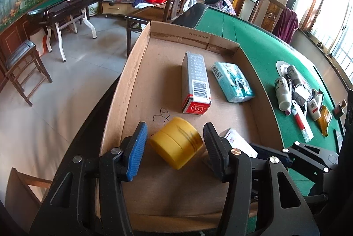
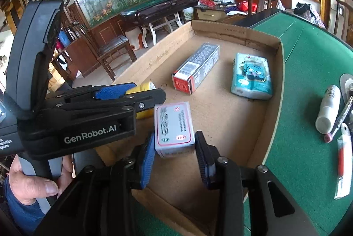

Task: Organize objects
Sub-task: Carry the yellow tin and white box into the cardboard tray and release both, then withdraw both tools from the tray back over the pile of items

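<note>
Green felt-topped table (image 1: 260, 46) carries a wide, shallow brown cardboard box (image 1: 141, 73) along its left edge.

Inside the box, far half: long grey carton with red end and barcode (image 1: 195, 84), lying flat, and just to its right a teal-and-white plastic tissue pack (image 1: 232, 81), close but apart.

Near half: yellow squat round plastic container (image 1: 176, 142) lying tilted, and a small white box with a pink border and printed text (image 2: 173, 129).

Left gripper (image 1: 174, 147): jaws spread, one on each side of the yellow container. There's a gap on the blue-pad side; I can't tell whether the black pad touches it. No grip.

Right gripper (image 2: 174, 156): jaws are pinching the small white box at its near end, with both pads on its sides. Can't tell whether the box is resting on the cardboard floor or slightly lifted.

On the felt right of the cardboard box: loose pile of small items, including a white cylindrical bottle (image 2: 327, 109), a red-and-white utility knife in clear packaging (image 2: 343, 158), plus other tubes and boxes (image 1: 302, 90) too jumbled to identify.

The person's hand (image 2: 33, 181) is wrapped around the left gripper's handle at the lower left of the right wrist view.
</note>
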The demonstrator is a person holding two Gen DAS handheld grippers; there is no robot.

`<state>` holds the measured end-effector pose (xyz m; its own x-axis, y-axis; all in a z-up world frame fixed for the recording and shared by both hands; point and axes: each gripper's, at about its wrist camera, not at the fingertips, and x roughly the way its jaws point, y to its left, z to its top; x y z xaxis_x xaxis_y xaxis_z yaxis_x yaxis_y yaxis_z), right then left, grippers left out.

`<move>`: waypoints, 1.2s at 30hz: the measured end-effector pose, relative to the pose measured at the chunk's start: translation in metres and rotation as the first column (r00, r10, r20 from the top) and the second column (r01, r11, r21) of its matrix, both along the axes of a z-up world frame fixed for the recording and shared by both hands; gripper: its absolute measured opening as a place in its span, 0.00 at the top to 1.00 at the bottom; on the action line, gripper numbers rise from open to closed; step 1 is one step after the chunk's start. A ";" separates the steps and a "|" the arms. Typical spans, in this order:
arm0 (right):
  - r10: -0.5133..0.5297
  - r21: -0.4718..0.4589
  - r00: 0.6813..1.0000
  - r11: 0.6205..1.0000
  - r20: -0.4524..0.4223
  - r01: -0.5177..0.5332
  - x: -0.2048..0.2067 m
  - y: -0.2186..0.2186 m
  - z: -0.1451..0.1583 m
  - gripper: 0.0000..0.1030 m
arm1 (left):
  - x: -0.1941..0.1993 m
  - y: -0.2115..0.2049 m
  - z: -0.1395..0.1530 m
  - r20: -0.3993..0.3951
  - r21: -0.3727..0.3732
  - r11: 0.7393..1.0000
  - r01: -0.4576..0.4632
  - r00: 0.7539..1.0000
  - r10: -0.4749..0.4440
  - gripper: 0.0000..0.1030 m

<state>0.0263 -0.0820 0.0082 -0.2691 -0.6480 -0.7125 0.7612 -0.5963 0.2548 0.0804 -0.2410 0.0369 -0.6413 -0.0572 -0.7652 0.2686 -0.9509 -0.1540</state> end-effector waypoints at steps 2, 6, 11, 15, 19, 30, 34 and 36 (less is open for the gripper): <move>-0.006 -0.010 1.000 1.000 -0.017 0.006 0.001 0.007 0.004 0.60 | 0.002 0.001 0.005 -0.009 -0.006 1.000 -0.002 1.000 0.002 0.47; -0.013 -0.036 0.999 0.999 -0.051 0.011 0.003 0.025 0.015 0.60 | 0.004 0.002 0.013 -0.023 -0.011 1.000 -0.015 1.000 0.015 0.47; -0.052 -0.089 0.995 0.995 -0.087 0.044 0.000 0.055 0.033 0.60 | 0.001 0.008 0.015 -0.023 -0.012 1.000 -0.013 1.000 0.012 0.47; -0.079 -0.124 0.992 0.990 -0.096 0.067 -0.005 0.077 0.041 0.60 | -0.001 0.018 0.017 -0.015 -0.017 1.000 0.002 1.000 -0.002 0.47; -0.109 -0.168 0.993 0.981 -0.043 0.100 -0.018 0.098 0.042 0.58 | -0.003 0.029 0.021 -0.018 -0.039 0.999 0.026 0.999 -0.027 0.47; -0.360 -0.239 0.933 0.905 0.010 0.352 -0.065 0.215 0.046 0.58 | -0.002 0.036 0.028 -0.030 -0.028 0.998 0.052 0.998 -0.053 0.43; -0.548 -0.205 0.828 0.829 -0.119 0.519 -0.067 0.294 0.053 0.57 | -0.003 0.040 0.026 -0.034 -0.020 0.997 0.071 0.997 -0.071 0.42; -0.601 -0.232 0.780 0.795 -0.176 0.560 -0.058 0.333 0.057 0.57 | -0.005 0.042 0.025 -0.037 -0.013 0.997 0.080 0.996 -0.080 0.42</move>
<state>-0.0314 0.2513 0.0653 -0.7722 -0.4119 -0.4837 0.3305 -0.9107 0.2479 0.0752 -0.1987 0.0623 -0.6722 -0.0136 -0.7402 0.1860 -0.9708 -0.1511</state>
